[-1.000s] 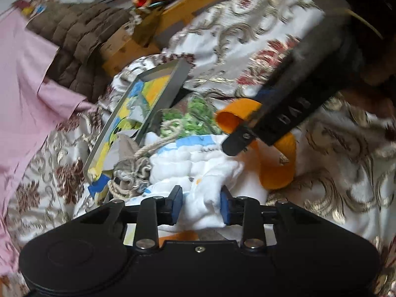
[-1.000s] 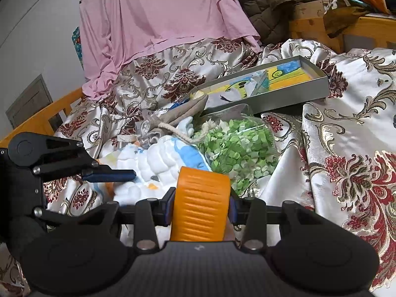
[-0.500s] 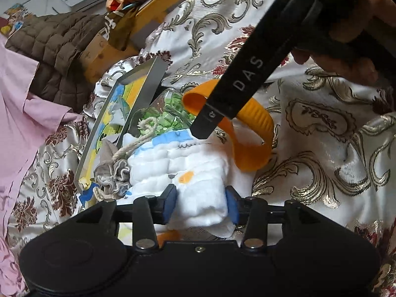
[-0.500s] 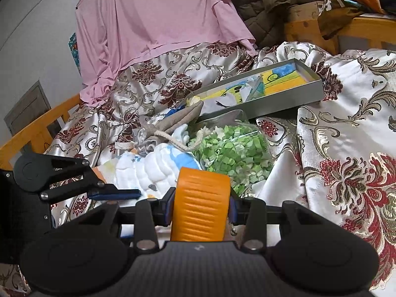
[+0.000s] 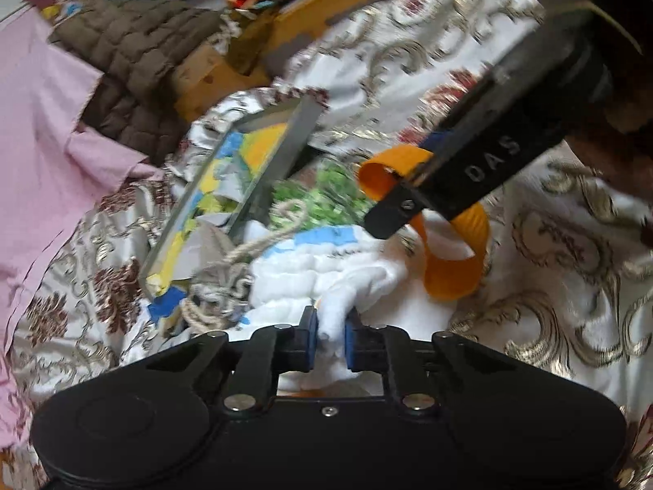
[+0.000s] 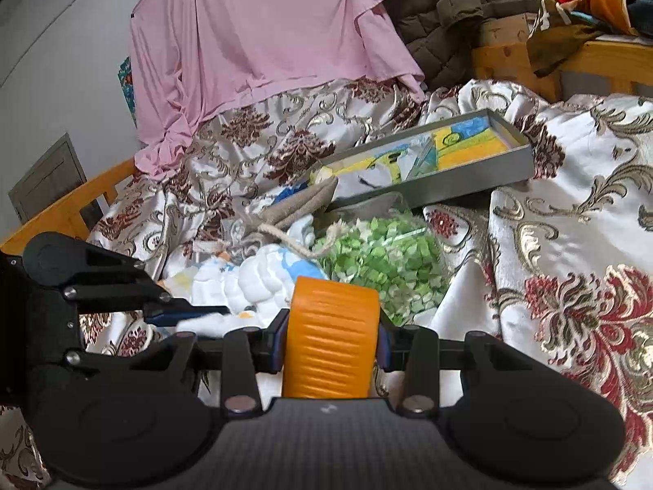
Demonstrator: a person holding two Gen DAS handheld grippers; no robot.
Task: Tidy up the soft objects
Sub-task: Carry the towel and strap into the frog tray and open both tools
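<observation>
Left tongs (image 5: 329,332) pinching the white quilted soft cloth (image 5: 326,269), right tongs (image 6: 329,345) clamped on the ribbed orange rubber band (image 6: 330,339).

The left gripper (image 5: 330,337) has a broad, rounded matte black body with a faint circular disc moulded on one side, two black linkage arms pinned by round silver rivets, a small screw at the centre, and blue pads on its fingertips (image 5: 309,337). The right gripper (image 6: 329,341) has the same black shape; its top panel is finely ribbed dark grey, and its side, seen from the left wrist camera, bears the pale letters "DAS" and a small screw.
</observation>
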